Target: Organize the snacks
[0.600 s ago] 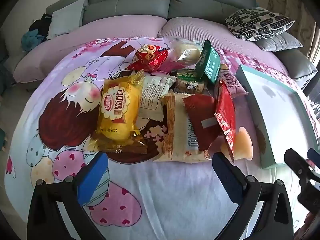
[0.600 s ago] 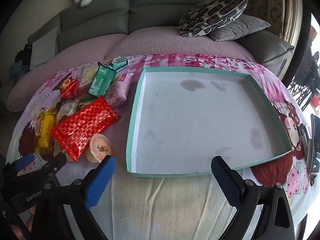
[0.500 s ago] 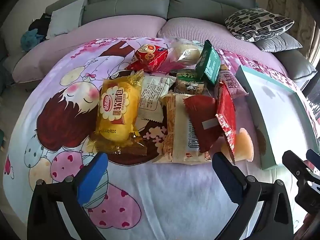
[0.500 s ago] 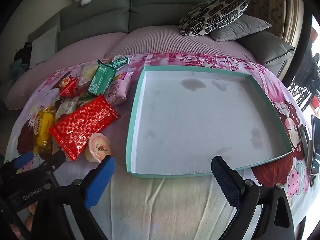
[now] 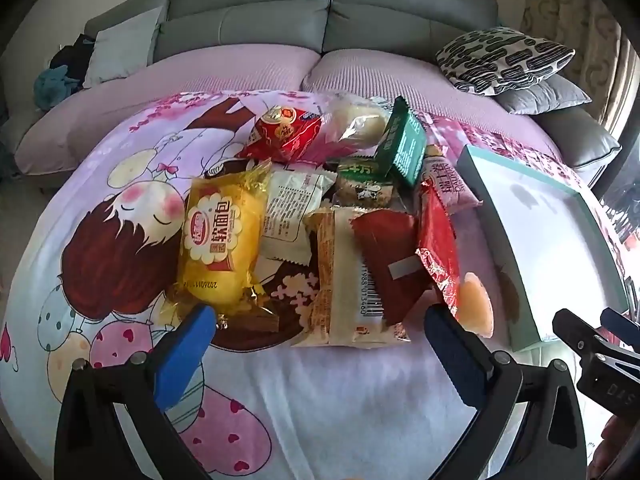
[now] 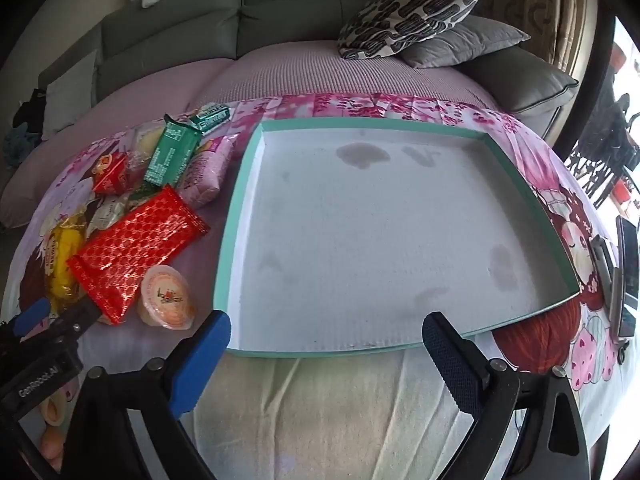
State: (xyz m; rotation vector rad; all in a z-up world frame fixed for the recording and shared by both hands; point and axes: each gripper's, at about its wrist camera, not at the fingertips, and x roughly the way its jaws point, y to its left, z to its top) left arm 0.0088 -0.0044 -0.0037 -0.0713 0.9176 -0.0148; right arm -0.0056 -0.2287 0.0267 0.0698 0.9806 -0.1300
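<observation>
A heap of snacks lies on the cartoon-print cloth: a yellow bread bag (image 5: pixel 218 242), a red pouch (image 5: pixel 286 132), a green packet (image 5: pixel 404 148), a white-and-orange bar (image 5: pixel 344 280), a shiny red pack (image 6: pixel 136 248) and a jelly cup (image 6: pixel 166 298). To their right sits a shallow teal-rimmed box (image 6: pixel 236 216) with a bare white floor. My left gripper (image 5: pixel 320 344) hangs open just short of the heap. In front of the box's near rim my right gripper (image 6: pixel 326 352) stands open with nothing between its fingers.
The cloth covers a round pink surface against a grey sofa (image 5: pixel 328 8) with patterned and grey cushions (image 6: pixel 408 12). A phone and a dark device (image 6: pixel 624 276) lie at the far right edge. A few more jelly cups (image 6: pixel 52 408) sit at the lower left.
Both grippers have edged slightly forward toward the snacks and the box; the jaws stay wide and nothing has been taken hold of.
</observation>
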